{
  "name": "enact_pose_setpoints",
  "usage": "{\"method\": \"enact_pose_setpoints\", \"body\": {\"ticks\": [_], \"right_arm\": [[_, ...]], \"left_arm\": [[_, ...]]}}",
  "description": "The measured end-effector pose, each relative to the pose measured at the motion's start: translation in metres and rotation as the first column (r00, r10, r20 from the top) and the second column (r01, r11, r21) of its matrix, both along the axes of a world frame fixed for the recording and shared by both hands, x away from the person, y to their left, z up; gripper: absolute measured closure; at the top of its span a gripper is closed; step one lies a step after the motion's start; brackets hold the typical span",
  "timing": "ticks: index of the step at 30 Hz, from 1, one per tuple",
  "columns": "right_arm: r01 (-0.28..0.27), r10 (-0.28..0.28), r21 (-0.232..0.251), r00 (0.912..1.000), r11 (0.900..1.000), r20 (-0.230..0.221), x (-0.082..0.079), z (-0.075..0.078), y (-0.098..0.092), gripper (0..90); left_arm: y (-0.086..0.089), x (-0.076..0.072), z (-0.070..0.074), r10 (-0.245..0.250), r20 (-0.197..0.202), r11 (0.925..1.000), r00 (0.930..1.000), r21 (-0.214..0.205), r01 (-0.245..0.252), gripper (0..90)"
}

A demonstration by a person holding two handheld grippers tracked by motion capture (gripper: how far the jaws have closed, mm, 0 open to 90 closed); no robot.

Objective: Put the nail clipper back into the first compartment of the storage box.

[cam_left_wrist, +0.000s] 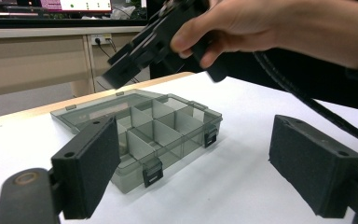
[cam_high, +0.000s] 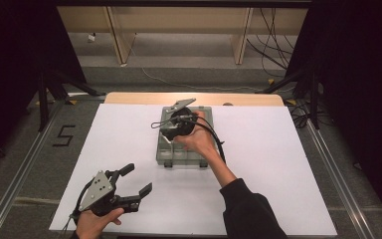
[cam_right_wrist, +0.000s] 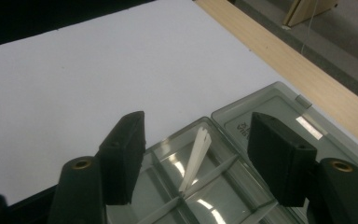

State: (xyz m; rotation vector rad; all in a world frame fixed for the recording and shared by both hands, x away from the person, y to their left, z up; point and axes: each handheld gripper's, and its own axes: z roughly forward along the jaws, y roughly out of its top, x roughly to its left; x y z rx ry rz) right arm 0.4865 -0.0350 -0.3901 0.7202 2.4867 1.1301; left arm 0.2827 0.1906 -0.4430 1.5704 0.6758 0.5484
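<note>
A grey translucent compartment box (cam_high: 181, 142) lies near the middle of the white sheet (cam_high: 278, 164) that covers the table, its lid (cam_right_wrist: 279, 109) folded flat back on the far side so that every cell is open from above. That layout suits work done from overhead, and the right gripper (cam_high: 171, 130) hangs just above the box, pointing down into it, held by the person's right hand (cam_high: 199, 139). In the right gripper view its two black jaws stand apart with nothing pressed between the pads; below and between them a thin white strip (cam_right_wrist: 196, 158) leans in one of the compartments, its lower end down at a crossing of the dividers and its upper end resting toward the box wall. The strip touches neither pad, so it reads as an item left in its cell, with the jaws spread so as not to drag it back out. The left gripper (cam_high: 129, 186) sits low near the front left of the sheet, well apart from the box, in the person's left hand (cam_high: 97, 221); its jaws are also wide apart and empty. From its own view it faces the box's latched front (cam_left_wrist: 153, 173), a waiting pose that keeps it clear of the working hand while staying near enough to steady the box or close the lid if that is wanted.
</note>
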Motion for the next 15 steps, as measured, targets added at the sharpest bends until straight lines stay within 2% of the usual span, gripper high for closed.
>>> {"method": "enact_pose_setpoints", "body": {"ticks": [2, 3, 6, 7, 8, 9, 11, 15], "right_arm": [[-0.013, 0.012, 0.006, 0.9996, 0.9999, 0.024, -0.007, 0.006, -0.001, 34.9], [-0.013, 0.013, 0.002, 0.9998, 0.9999, 0.018, -0.010, 0.009, -0.003, 34.5], [-0.036, 0.036, 0.004, 0.9984, 0.9993, 0.043, -0.020, 0.015, -0.005, 32.9], [-0.051, 0.051, 0.001, 0.9983, 0.9987, 0.027, -0.023, 0.018, -0.007, 32.8], [-0.039, 0.038, 0.014, 0.9985, 0.9992, 0.039, -0.026, 0.018, -0.008, 32.7], [-0.060, 0.059, 0.012, 0.9976, 0.9982, 0.036, -0.028, 0.020, -0.009, 32.3], [-0.060, 0.060, 0.017, 0.9976, 0.9980, 0.034, -0.033, 0.023, -0.011, 31.5], [-0.079, 0.079, 0.014, 0.9952, 0.9967, 0.059, -0.038, 0.026, -0.013, 31.5]], "left_arm": [[0.000, 0.001, 0.000, 0.000, 0.005, 1.0000, 1.0000, 0.004, 0.000, 15.8], [0.001, 0.001, 0.000, 0.000, 0.006, 1.0000, 1.0000, 0.006, 0.000, 15.8], [0.001, 0.000, 0.000, 0.000, 0.005, 1.0000, 1.0000, 0.005, 0.000, 15.8], [0.001, 0.001, 0.000, 0.001, 0.006, 1.0000, 1.0000, 0.006, -0.001, 15.7], [0.001, 0.001, 0.000, 0.001, 0.005, 1.0000, 1.0000, 0.007, -0.001, 15.8], [0.000, 0.000, 0.000, 0.002, -0.002, 1.0000, 1.0000, 0.003, -0.002, 15.7], [0.000, 0.000, -0.001, 0.003, -0.005, 1.0000, 1.0000, 0.003, -0.002, 15.8], [0.000, 0.001, -0.001, 0.003, -0.003, 1.0000, 1.0000, 0.006, -0.003, 15.8]]}}
